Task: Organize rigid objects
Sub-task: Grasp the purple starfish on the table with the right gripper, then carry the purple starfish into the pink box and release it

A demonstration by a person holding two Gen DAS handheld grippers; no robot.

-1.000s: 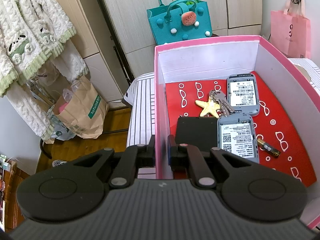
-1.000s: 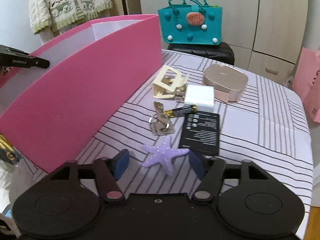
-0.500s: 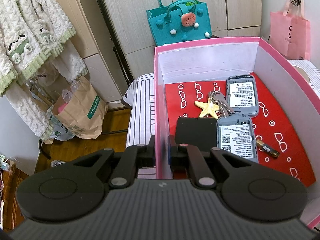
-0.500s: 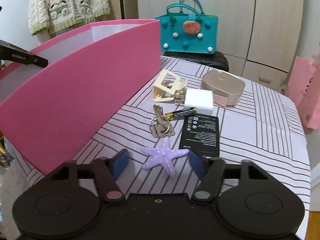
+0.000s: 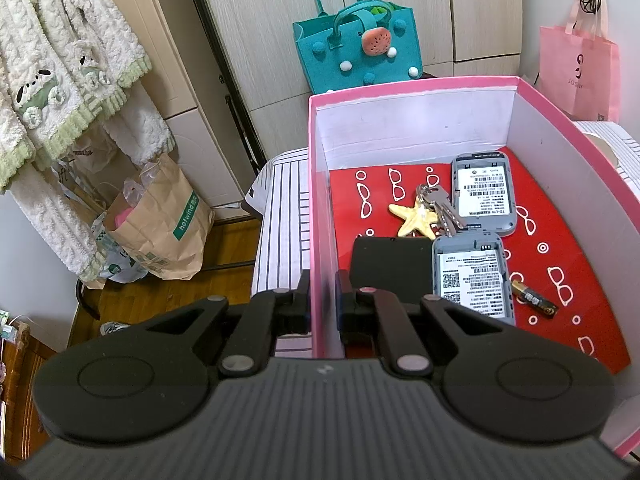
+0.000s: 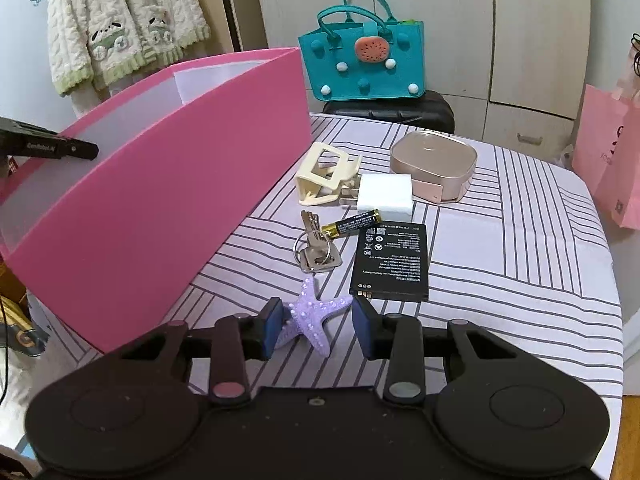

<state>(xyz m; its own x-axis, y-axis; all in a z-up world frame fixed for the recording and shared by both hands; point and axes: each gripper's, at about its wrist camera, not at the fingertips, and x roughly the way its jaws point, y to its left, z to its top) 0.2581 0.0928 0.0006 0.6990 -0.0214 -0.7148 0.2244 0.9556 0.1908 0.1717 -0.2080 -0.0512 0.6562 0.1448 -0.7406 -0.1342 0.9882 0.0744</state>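
My left gripper (image 5: 322, 296) is shut on the near side wall of the pink box (image 5: 320, 200), one finger inside and one outside. On the box's red floor lie two grey devices (image 5: 472, 276), a yellow starfish (image 5: 416, 220), keys (image 5: 440, 204), a black pack (image 5: 390, 264) and a small battery (image 5: 534, 300). My right gripper (image 6: 316, 320) is low over the striped table, its jaws closing around a purple starfish (image 6: 310, 318). The left pad touches the starfish; a gap shows at the right pad.
Beyond the purple starfish lie a key ring (image 6: 316, 248), an AA battery (image 6: 352, 222), a black flat battery (image 6: 390, 262), a white charger (image 6: 384, 196), a cream clip (image 6: 324, 174) and a gold case (image 6: 434, 164). The pink box (image 6: 160, 184) stands to the left.
The right gripper's jaws have narrowed around the purple starfish and moved in a little closer to it. The left gripper has stayed clamped on the box wall.
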